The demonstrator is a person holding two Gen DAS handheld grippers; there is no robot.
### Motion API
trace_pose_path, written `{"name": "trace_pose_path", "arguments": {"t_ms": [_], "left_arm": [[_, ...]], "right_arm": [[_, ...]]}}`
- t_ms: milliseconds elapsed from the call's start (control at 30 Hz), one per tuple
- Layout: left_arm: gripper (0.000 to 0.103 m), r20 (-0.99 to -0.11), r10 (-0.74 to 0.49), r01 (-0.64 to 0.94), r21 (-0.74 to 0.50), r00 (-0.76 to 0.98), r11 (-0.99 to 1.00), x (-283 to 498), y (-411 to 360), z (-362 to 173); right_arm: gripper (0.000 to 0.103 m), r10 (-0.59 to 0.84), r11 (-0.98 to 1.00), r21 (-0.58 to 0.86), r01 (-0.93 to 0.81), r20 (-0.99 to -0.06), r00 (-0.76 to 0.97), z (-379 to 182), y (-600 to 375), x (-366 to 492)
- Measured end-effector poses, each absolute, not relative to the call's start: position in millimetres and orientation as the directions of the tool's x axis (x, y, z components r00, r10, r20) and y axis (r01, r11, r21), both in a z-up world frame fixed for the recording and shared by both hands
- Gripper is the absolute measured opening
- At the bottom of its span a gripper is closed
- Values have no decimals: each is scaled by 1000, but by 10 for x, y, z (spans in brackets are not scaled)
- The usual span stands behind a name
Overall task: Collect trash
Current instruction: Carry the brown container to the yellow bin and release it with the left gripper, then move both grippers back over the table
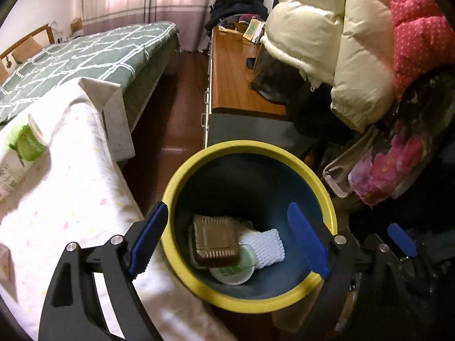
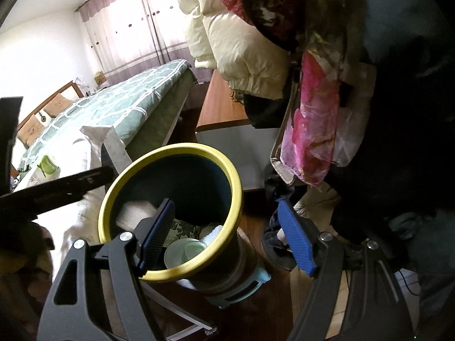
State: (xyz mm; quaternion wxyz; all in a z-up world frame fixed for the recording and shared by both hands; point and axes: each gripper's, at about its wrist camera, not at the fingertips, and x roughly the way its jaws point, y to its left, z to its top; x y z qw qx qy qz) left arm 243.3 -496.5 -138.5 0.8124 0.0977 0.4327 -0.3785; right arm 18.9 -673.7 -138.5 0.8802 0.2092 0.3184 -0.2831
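Both grippers hang over a yellow-rimmed trash bin [image 1: 250, 153] with a dark blue inner wall, standing on the wooden floor between a white cloth-covered surface [image 1: 71, 193] on the left and a heap of clothing on the right. The left gripper [image 1: 230, 241] is spread wide and empty, its ribbed blue fingers [image 1: 148, 236] straddling the bin's mouth without touching anything. The right gripper [image 2: 227, 238] is likewise wide and empty, one blue pad over the bin's opening, the other outside the rim to the right.

The left wrist view looks straight down inside: a ridged brown plastic tray [image 1: 214, 241], a white foam net sleeve [image 1: 266, 245] and a round clear lid [image 1: 233, 272] lie on the bottom. On the cloth at far left rests a green-and-white cup [image 1: 28, 142].

Only the right wrist view shows the bin's dark outer wall and its pale blue base [image 2: 247, 287]. A cream puffer jacket [image 1: 321, 28] hangs above a wooden desk [image 1: 230, 79], with a green plaid bed [image 1: 85, 56] beyond.
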Motion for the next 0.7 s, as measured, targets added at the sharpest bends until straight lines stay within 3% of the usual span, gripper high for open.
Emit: {"name": "trace_pose_path", "arguments": {"t_ms": [300,700], "left_arm": [[92,-714,-552,642,-188,431,744,2378,-4076,-991],[96,-635,-393,399,-143,665,906,2400,-2350,-776]], "right_arm": [[71,-352,766,184,616,-681,642,-1369,-6636,275],[73,-308,834,146,533,-677,668,-1262,-6173,575]]}}
